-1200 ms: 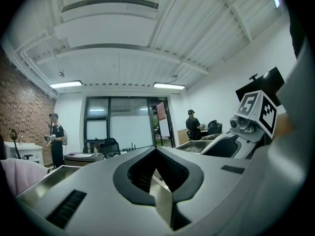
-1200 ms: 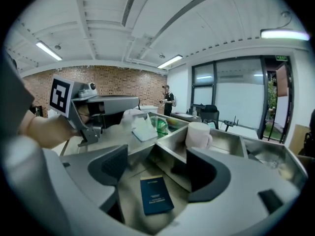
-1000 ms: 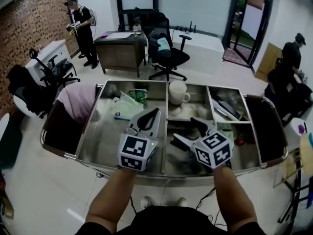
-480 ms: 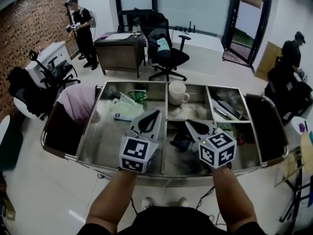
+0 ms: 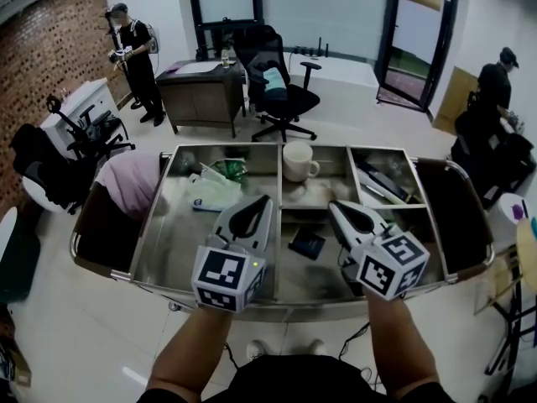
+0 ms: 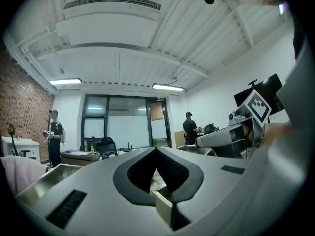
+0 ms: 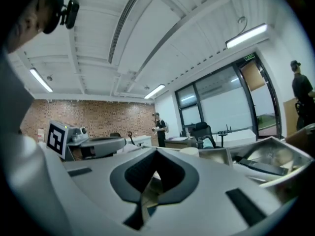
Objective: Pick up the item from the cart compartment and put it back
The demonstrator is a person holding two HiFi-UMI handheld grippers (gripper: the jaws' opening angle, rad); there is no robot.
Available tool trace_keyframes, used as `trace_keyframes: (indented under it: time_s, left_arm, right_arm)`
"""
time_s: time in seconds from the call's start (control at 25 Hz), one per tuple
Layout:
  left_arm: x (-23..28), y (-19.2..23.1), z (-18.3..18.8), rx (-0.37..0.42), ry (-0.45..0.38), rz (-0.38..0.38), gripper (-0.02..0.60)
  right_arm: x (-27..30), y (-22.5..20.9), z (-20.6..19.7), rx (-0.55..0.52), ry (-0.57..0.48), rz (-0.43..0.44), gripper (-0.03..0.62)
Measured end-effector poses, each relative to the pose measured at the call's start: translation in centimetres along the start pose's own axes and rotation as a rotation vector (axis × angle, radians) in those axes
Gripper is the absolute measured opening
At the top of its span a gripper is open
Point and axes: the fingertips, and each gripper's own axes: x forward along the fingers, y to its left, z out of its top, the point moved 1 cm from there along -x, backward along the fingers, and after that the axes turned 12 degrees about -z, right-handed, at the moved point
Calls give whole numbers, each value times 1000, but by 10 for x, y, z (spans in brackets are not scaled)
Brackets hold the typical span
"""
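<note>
A flat dark item (image 5: 306, 243) lies on the floor of the cart's middle front compartment (image 5: 289, 280). Both grippers hover above the cart's near side with their jaws pointing away from me. My left gripper (image 5: 263, 200) is shut and empty, left of the item. Just right of the item, my right gripper (image 5: 334, 206) is also shut and holds nothing. In the left gripper view the jaws (image 6: 156, 149) meet with nothing between them. The right gripper view shows its jaws (image 7: 156, 151) closed the same way.
A white mug (image 5: 298, 159) stands in the middle back compartment. A plastic bag (image 5: 211, 193) and green packet (image 5: 228, 168) lie in the left compartment, tools (image 5: 382, 183) at the back right. Pink cloth (image 5: 126, 183) drapes the cart's left end. People stand at back left (image 5: 126, 49) and right (image 5: 495, 82).
My right gripper's jaws went from wide open over the dark item to shut and empty, and it drew back to the right. The item now lies uncovered. The left gripper barely shifted.
</note>
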Motion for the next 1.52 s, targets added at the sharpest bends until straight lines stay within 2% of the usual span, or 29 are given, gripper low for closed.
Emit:
trace_keyframes:
  time_s: [0.16, 0.36, 0.52, 0.72, 1.04, 1.52]
  left_arm:
    - [-18, -19, 29, 12, -49, -25, 0]
    - [-41, -41, 46, 10, -101, -37, 0]
    - [-53, -56, 36, -19, -69, -52, 0]
    - [-69, -66, 26, 2, -70, -26, 0]
    - [-81, -83, -6, -24, 7, -41, 0]
    - [-78, -80, -13, -36, 14, -35, 0]
  right_arm:
    - [-33, 6, 28, 68, -96, 27, 14]
    - [-74, 7, 44, 48, -163, 5, 14]
    - [-100, 0, 41, 16, -186, -39, 14]
    - [-122, -13, 21, 35, -150, -80, 14]
    - [-136, -19, -19, 23, -39, -111, 12]
    - [-128, -7, -29, 0, -16, -92, 12]
